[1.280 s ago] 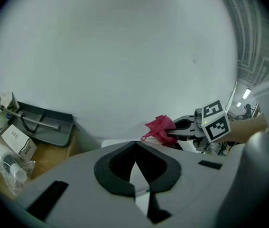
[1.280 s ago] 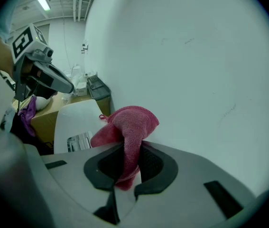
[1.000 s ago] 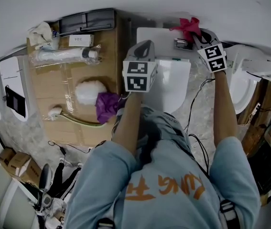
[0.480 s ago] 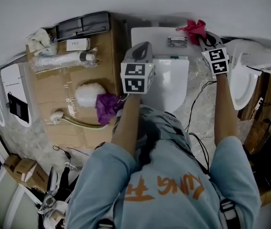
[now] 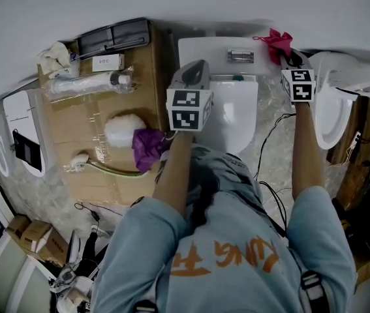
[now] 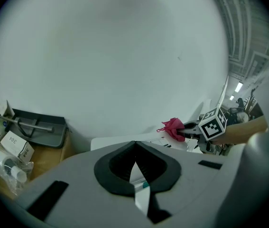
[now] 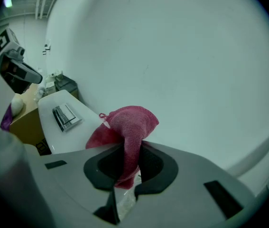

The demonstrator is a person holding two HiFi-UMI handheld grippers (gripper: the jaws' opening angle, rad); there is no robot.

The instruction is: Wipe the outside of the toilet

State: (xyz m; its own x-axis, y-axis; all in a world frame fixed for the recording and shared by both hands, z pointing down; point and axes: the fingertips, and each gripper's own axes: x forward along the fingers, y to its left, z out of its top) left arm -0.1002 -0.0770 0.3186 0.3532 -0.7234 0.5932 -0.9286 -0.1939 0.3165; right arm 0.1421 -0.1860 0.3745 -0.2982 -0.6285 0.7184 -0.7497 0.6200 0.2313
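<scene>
At the far right corner of the white toilet cistern (image 5: 204, 49), my right claw (image 7: 125, 172) pinches a pink-red knitted cloth (image 7: 129, 122), seemingly soft, light and floppy, by its bunched middle, while my left claw (image 6: 135, 165), closed on nothing, hovers above the toilet lid (image 5: 233, 109).

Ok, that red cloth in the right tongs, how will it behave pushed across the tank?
Likely floppy: the red cloth droops in folds above the right tongs, shut on it. Probably light, since a small pinch carries it. Its knit looks grippy, so it may bunch rather than glide on the glossy tank lid.
</scene>
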